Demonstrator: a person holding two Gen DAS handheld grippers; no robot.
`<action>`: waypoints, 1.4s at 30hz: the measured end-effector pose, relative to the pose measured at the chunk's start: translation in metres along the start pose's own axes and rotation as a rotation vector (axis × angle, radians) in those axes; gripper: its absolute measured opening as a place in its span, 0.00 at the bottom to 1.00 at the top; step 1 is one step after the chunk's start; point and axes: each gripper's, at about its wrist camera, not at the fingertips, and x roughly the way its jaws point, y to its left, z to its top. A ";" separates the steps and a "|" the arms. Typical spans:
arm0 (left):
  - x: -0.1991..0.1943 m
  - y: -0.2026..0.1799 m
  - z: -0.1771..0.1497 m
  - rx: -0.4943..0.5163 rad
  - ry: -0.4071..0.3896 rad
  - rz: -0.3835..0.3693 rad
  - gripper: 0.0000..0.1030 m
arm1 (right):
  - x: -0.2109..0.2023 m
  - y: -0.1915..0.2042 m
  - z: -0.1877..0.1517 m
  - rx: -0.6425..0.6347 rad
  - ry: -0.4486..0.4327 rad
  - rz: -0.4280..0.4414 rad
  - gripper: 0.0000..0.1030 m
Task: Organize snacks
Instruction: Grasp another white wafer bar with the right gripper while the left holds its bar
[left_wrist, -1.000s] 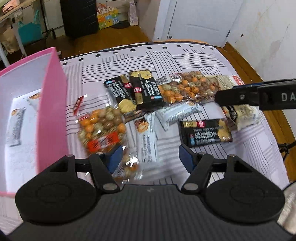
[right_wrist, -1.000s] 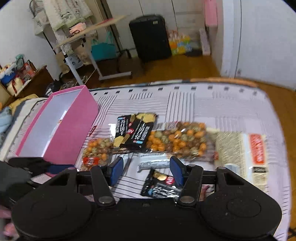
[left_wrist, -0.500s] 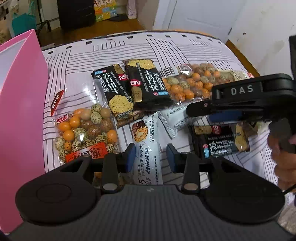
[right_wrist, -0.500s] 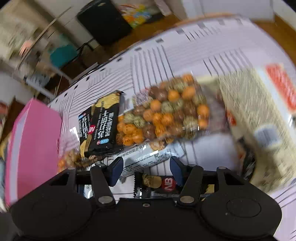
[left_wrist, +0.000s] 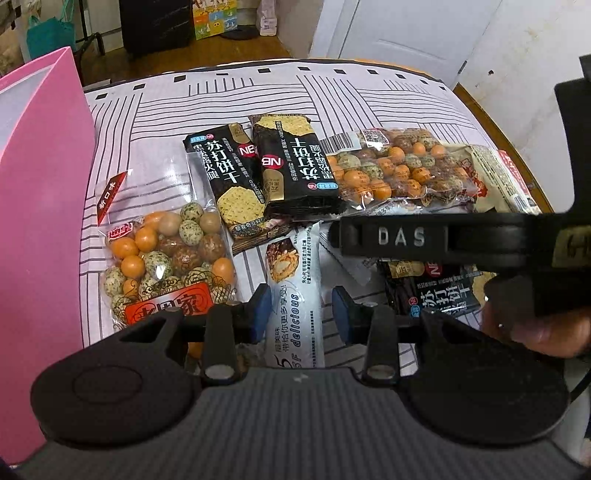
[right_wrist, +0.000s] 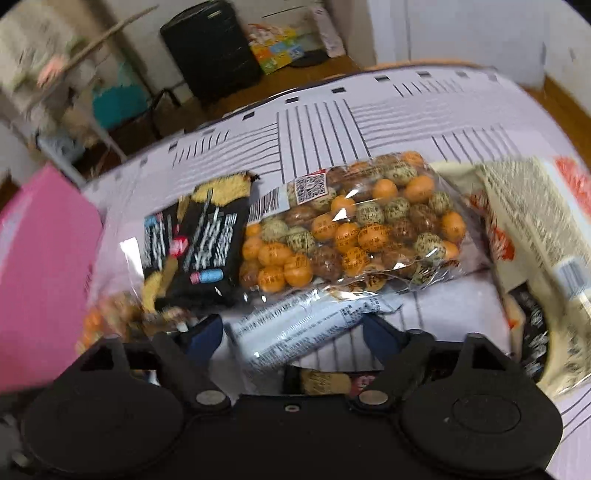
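Note:
Snack packs lie on a striped tablecloth. My left gripper is open, its blue pads on either side of a white "delicious" bar. To its left lies a bag of coated nuts. Beyond are two black cracker packs and a second nut bag. My right gripper is open over another white bar; it also shows in the left wrist view, crossing above a black cracker pack.
A pink box stands open at the left; it also shows in the right wrist view. A large beige pack lies at the right. The table's right edge and a wall are close. A black suitcase stands on the floor beyond.
Both grippers have moved lower and forward onto the snack pile. The left one now straddles the "delicious" bar. The right one has come over the other white bar.

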 end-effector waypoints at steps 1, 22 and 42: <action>0.000 -0.001 -0.001 0.012 0.002 0.015 0.26 | -0.003 -0.002 0.000 -0.010 0.002 0.000 0.75; 0.002 0.000 -0.007 -0.033 0.029 -0.075 0.30 | -0.022 -0.017 -0.010 -0.059 0.131 0.004 0.63; -0.021 -0.004 -0.013 -0.002 0.028 -0.038 0.22 | -0.072 -0.011 -0.033 -0.085 0.070 0.098 0.36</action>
